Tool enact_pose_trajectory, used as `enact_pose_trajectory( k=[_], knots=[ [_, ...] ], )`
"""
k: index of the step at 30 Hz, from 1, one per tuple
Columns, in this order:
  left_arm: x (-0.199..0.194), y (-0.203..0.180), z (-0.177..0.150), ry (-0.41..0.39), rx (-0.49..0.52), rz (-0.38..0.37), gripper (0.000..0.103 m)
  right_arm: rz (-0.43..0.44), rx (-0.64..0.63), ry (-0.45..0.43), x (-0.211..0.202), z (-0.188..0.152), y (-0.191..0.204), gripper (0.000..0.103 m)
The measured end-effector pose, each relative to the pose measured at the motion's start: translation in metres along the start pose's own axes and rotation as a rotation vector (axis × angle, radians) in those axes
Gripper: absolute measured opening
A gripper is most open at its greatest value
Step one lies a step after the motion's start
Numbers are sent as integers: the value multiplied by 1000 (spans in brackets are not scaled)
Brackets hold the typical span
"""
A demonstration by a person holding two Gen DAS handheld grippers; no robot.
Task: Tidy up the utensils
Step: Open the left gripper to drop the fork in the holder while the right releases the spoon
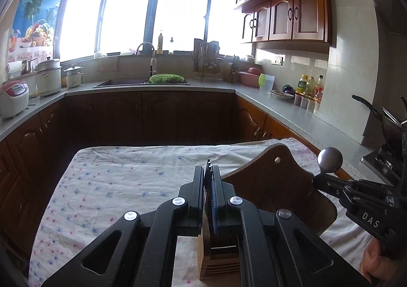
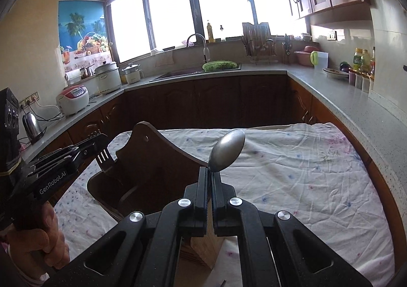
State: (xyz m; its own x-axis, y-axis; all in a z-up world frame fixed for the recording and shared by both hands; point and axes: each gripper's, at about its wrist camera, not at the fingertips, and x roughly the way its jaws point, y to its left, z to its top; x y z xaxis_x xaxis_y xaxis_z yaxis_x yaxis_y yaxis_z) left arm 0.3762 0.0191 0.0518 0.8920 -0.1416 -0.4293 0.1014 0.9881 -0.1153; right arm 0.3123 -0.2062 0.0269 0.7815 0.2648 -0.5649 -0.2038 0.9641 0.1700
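Observation:
My left gripper (image 1: 208,172) is shut on a fork (image 1: 208,163), seen edge-on between its fingers. In the right wrist view the fork's tines (image 2: 103,157) show just under the left gripper (image 2: 101,139), at the left rim of a dark wooden utensil holder (image 2: 142,159). My right gripper (image 2: 209,172) is shut on the neck of a metal spoon (image 2: 227,152), whose bowl stands upward. From the left wrist, the right gripper (image 1: 320,182) and its spoon (image 1: 330,159) hang beside the holder's (image 1: 274,185) right edge.
The holder stands on a table under a white dotted cloth (image 2: 292,172). A light wooden block (image 2: 203,246) shows beneath my fingers. Grey counters (image 2: 356,98) and dark cabinets surround the table. A person's hand (image 2: 51,236) grips the left tool.

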Motion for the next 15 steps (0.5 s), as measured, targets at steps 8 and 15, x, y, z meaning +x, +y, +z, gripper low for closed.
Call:
enact_pose_trajectory(
  k=[8, 15],
  knots=[
    [-6, 5, -1, 13, -13, -2, 6, 13, 25, 12, 2, 4, 0, 2],
    [-34, 4, -3, -21, -50, 31, 58, 22, 64, -15, -10, 8, -7, 25]
  ],
)
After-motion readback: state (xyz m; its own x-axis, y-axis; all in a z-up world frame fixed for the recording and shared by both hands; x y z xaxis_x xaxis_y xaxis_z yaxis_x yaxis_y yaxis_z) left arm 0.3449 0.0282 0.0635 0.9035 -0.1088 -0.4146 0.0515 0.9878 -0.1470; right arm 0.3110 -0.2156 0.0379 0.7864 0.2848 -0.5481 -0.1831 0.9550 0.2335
